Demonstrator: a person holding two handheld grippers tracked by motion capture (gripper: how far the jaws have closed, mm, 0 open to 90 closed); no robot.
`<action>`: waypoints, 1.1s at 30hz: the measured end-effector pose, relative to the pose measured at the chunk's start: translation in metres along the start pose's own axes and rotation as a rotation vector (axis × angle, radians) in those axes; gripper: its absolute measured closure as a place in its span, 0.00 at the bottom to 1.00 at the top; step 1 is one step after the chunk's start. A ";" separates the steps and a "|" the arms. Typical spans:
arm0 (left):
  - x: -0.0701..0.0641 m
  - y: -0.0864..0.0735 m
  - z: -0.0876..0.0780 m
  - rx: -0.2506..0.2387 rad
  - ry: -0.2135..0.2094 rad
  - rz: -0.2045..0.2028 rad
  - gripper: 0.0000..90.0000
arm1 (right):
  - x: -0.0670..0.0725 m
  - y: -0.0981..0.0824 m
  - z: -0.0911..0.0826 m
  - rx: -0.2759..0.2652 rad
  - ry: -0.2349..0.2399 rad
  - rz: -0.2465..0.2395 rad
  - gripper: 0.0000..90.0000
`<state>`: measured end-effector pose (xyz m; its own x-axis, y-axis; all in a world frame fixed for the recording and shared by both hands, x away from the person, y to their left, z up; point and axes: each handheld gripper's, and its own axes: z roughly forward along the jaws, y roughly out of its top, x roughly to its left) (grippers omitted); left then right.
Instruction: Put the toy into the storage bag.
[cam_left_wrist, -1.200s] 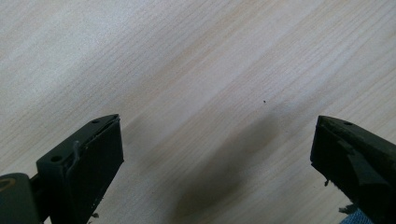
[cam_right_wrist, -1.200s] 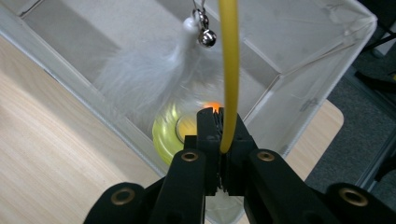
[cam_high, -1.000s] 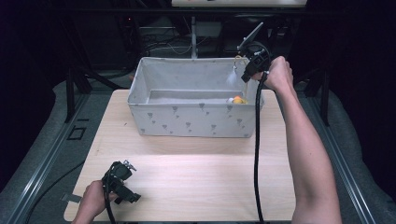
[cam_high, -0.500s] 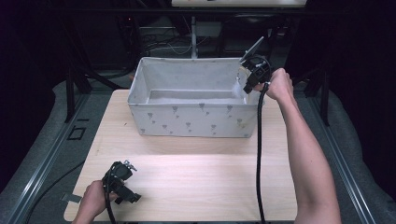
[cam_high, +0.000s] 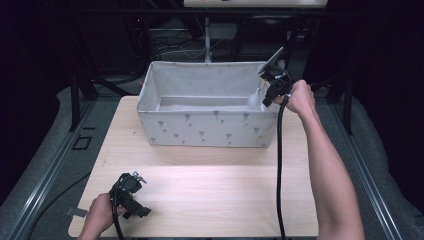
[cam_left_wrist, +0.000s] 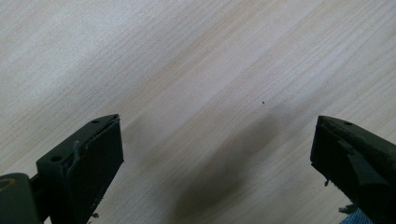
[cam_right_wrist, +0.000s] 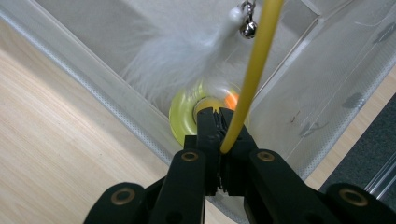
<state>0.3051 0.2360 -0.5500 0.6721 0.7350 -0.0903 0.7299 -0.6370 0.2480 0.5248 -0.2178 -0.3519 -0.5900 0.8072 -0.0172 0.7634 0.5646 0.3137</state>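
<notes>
One yellow wand cat toy (cam_right_wrist: 247, 79) is pinched in the right hand-held gripper (cam_right_wrist: 219, 126) over the right end of the fabric bin (cam_high: 210, 130), at the surface's far edge. Lower it well inside before releasing, so feather and bell clear the rim.

No readable text, label or number anywhere.

Cat teaser toy (cam_right_wrist: 219, 79), yellow flexible rod bending up from its pinched lower end, white feather tuft and small silver bell at the top, round yellow suction-cup base below, hanging inside the far right corner of the grey fabric bin (cam_high: 210, 131)
</notes>
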 end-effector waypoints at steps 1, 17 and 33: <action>0.000 0.000 0.000 0.002 0.000 0.000 0.03 | 0.000 -0.001 0.000 -0.002 0.006 0.001 0.98; 0.002 0.000 0.001 0.005 -0.005 -0.006 0.03 | -0.010 -0.005 0.017 0.034 0.031 0.032 0.98; 0.002 0.000 0.001 0.006 -0.006 -0.004 0.03 | -0.016 -0.002 0.021 0.055 0.018 0.052 0.98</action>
<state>0.3064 0.2373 -0.5515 0.6701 0.7359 -0.0973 0.7332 -0.6357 0.2416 0.5381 -0.2284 -0.3719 -0.5532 0.8329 0.0153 0.8063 0.5308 0.2611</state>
